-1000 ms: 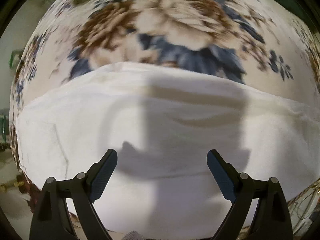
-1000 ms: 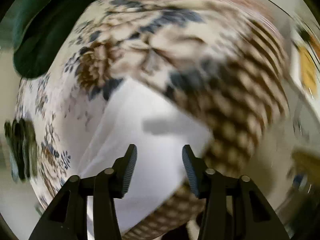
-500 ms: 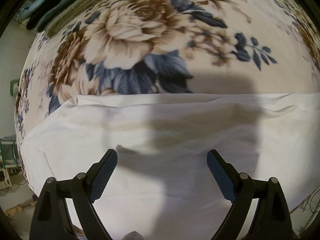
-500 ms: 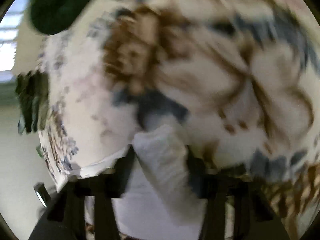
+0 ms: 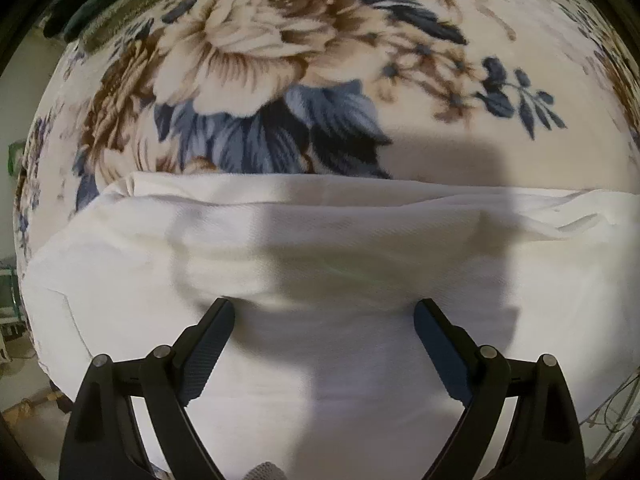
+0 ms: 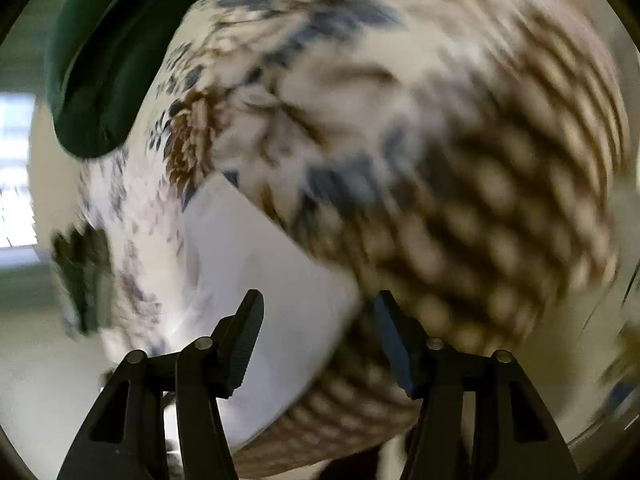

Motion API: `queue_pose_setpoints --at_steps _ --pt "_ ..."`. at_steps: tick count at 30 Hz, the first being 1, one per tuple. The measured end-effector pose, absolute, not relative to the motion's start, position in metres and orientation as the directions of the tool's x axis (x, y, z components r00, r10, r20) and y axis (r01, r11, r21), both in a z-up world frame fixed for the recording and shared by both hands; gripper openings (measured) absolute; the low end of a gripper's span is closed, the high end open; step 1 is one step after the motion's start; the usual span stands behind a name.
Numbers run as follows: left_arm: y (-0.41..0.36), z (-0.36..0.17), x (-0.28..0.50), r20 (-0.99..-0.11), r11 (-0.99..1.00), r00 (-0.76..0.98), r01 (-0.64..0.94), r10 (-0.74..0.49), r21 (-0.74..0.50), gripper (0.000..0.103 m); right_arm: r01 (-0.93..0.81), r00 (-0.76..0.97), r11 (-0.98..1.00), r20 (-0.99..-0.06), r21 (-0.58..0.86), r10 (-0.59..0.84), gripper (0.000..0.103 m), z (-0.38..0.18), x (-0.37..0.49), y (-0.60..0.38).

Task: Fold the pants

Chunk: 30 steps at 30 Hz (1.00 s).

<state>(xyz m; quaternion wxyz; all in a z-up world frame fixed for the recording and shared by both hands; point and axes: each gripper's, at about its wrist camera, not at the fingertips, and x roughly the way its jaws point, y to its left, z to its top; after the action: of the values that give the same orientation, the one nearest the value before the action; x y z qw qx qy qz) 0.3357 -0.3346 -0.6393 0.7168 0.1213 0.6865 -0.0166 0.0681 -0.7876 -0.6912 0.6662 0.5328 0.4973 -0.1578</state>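
Note:
White pants lie folded in layers on a flowered blanket. Their far folded edge runs across the middle of the left wrist view. My left gripper points straight down over the cloth, open wide, with nothing between its fingers. In the blurred right wrist view a corner of the white pants lies on the blanket. My right gripper hovers above that corner; its jaws are opening and no cloth is pinched between them.
A dark green cloth lies at the blanket's far left corner, and a dark green cloth also shows at the upper left of the left wrist view. The blanket's edge drops to the floor at lower left. Cables hang at lower right.
The left gripper slid toward the near side, so the pants' far edge sits lower in view. The right gripper had pinched a fold of white cloth, then let go and swung back over the corner.

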Motion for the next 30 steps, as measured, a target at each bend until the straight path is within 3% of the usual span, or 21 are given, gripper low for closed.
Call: queue_pose_setpoints --at_steps 3,5,9,14,15,17,19,23,24,25,26,30 --pt "-0.332 -0.643 0.337 -0.990 0.974 0.044 0.180 0.135 0.140 0.097 0.731 0.541 0.198 -0.732 0.653 0.415 0.064 -0.732 0.047 -0.766" --pt "-0.331 -0.645 0.337 -0.990 0.974 0.041 0.177 0.135 0.140 0.100 0.712 0.590 0.150 -0.700 0.686 0.402 0.064 -0.748 0.050 -0.758" --pt "-0.329 -0.647 0.338 -0.990 0.974 0.044 0.178 0.133 0.139 0.101 0.472 0.823 0.076 -0.469 0.879 0.321 0.058 -0.738 0.073 -0.752" --pt "-0.332 -0.646 0.336 -0.991 0.977 0.041 0.167 0.126 0.131 0.103 0.567 0.732 0.190 -0.596 0.801 0.330 0.068 -0.755 0.116 -0.746" --pt "-0.331 -0.649 0.340 -0.992 0.979 0.039 0.162 0.120 0.125 0.103 0.564 0.731 0.196 -0.595 0.802 0.335 0.065 -0.758 0.121 -0.745" --pt "-0.328 -0.650 0.340 -0.994 0.982 0.032 0.154 0.102 0.106 0.103 0.580 0.724 0.270 -0.639 0.768 0.260 0.020 -0.744 0.125 -0.745" --pt "-0.325 -0.652 0.342 -0.995 0.984 0.030 0.152 0.093 0.096 0.103 0.579 0.743 0.334 -0.650 0.744 0.160 0.019 -0.718 0.112 -0.743" --pt "-0.323 -0.653 0.341 -0.996 0.985 0.034 0.147 0.087 0.091 0.103 0.641 0.697 0.324 -0.705 0.696 0.133 0.022 -0.723 0.077 -0.736" --pt "-0.322 -0.654 0.342 -0.996 0.985 0.033 0.147 0.086 0.090 0.103 0.643 0.701 0.280 -0.695 0.713 0.161 0.027 -0.732 0.068 -0.737" --pt "-0.323 -0.653 0.341 -0.996 0.985 0.032 0.148 0.086 0.089 0.103 0.636 0.710 0.212 -0.670 0.742 0.218 0.040 -0.746 0.061 -0.736" --pt "-0.323 -0.654 0.343 -0.996 0.985 0.030 0.147 0.084 0.088 0.103 0.626 0.723 0.147 -0.640 0.766 0.260 0.047 -0.758 0.054 -0.737" --pt "-0.323 -0.656 0.343 -0.997 0.986 0.026 0.143 0.076 0.079 0.103 0.559 0.791 0.036 -0.546 0.828 0.276 0.056 -0.777 0.050 -0.740"
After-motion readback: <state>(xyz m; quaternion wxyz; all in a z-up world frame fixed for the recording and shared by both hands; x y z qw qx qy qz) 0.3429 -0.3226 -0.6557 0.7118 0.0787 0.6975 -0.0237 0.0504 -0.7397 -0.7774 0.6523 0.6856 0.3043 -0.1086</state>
